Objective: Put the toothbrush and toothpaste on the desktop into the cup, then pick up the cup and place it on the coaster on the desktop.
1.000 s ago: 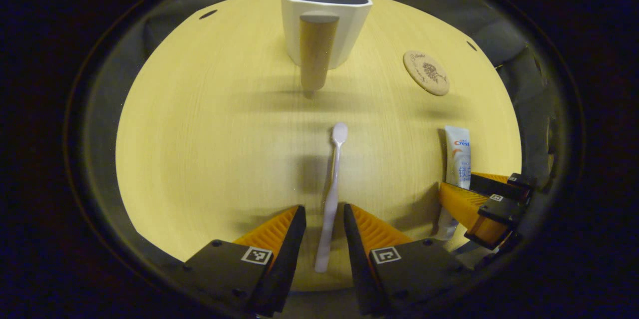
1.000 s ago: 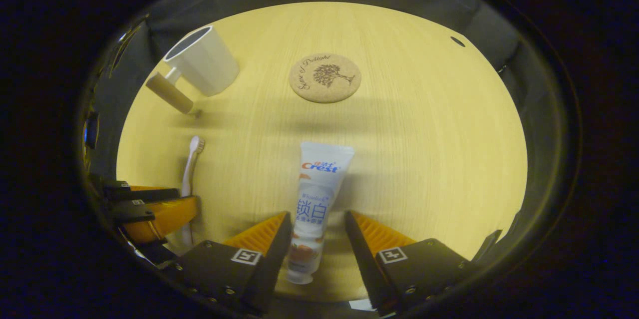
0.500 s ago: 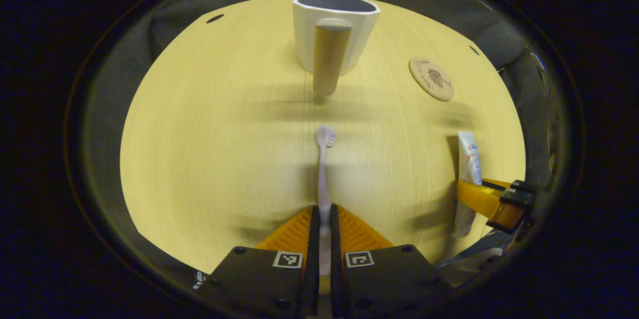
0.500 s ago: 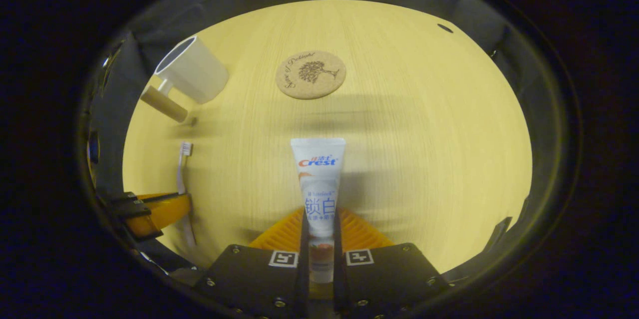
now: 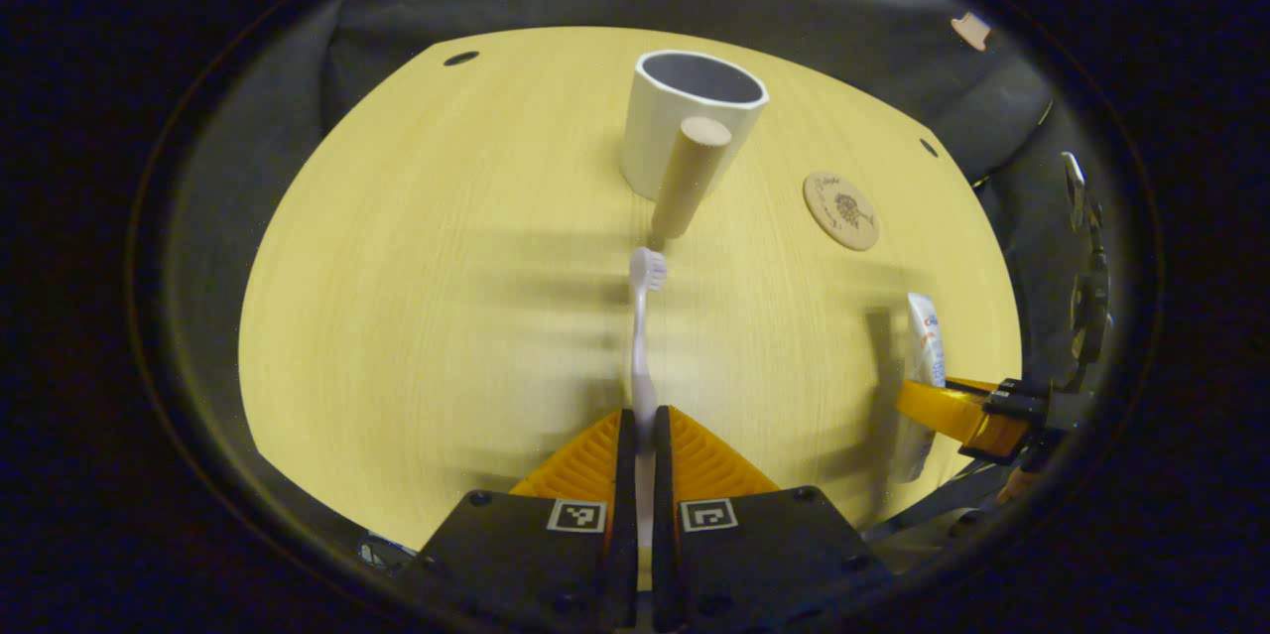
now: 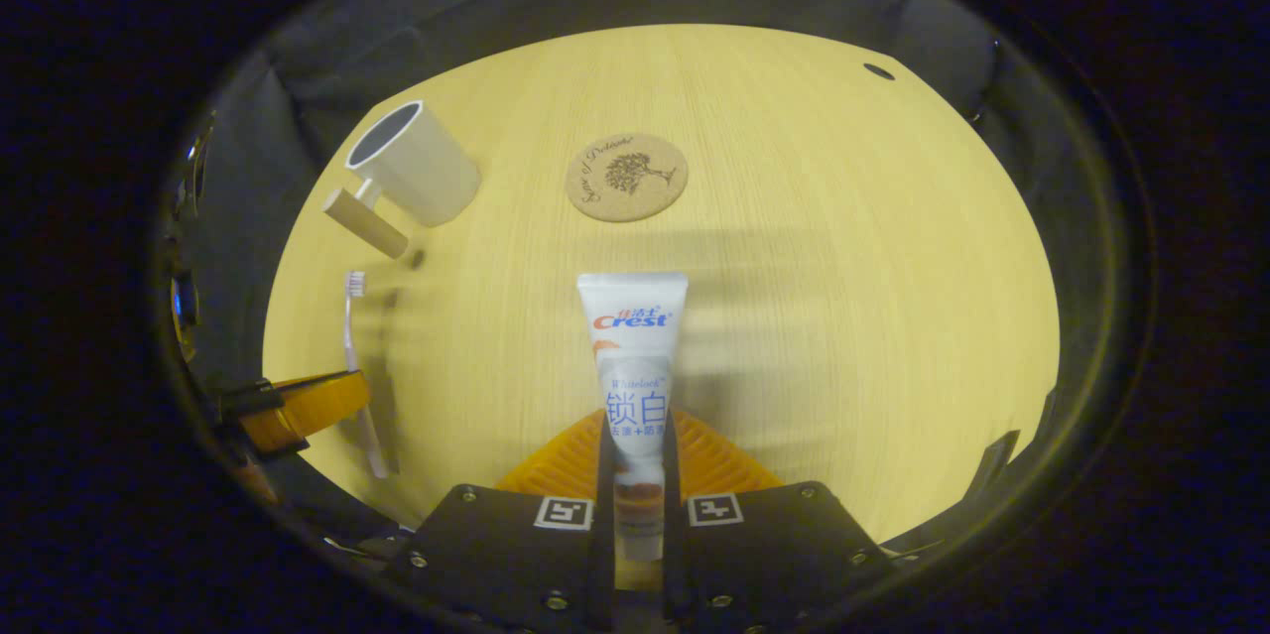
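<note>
On the desktop (image 5: 417, 297) the cup (image 5: 685, 123) is our landmark: it stands upright, its wooden handle (image 5: 687, 176) toward us. In the left gripper view, our left gripper (image 5: 642, 436) is clamped on the toothbrush (image 5: 643, 336), both fingers pressing its handle, the brush head ending just short of the cup's handle. In the right gripper view, our right gripper (image 6: 637, 460) is closed on the toothpaste (image 6: 632, 356), both fingers squeezing the tube's lower part, its flat end pointing away from us. The coaster (image 6: 626, 177) lies flat, right of the cup, apart from it and bare.
</note>
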